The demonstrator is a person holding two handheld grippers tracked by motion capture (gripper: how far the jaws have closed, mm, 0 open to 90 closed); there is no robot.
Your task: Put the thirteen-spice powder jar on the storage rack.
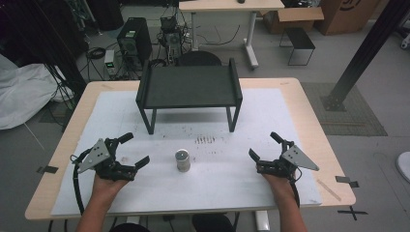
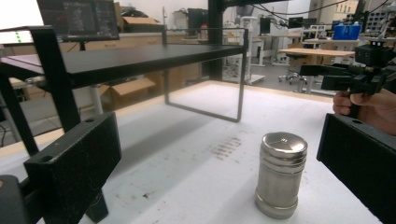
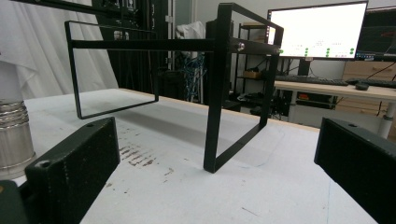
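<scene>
A small steel canister [image 1: 182, 160] stands upright on the white mat, in the middle near the front. My left gripper [image 1: 133, 150] is held to its left, open and empty. In the left gripper view the canister [image 2: 280, 173] stands ahead between the wide-apart jaws, nearer the right one. My right gripper [image 1: 264, 146] is held to the right of the canister, open with nothing in it. The right gripper view catches the canister [image 3: 14, 137] at the left edge. A black metal shelf stand [image 1: 188, 87] stands behind it on the mat.
The white mat [image 1: 232, 183] covers most of the wooden table [image 1: 309, 111]. A patch of dark marks [image 1: 204, 139] lies just ahead of the canister. Beyond the table are computers, cables, a desk and cardboard boxes on the floor.
</scene>
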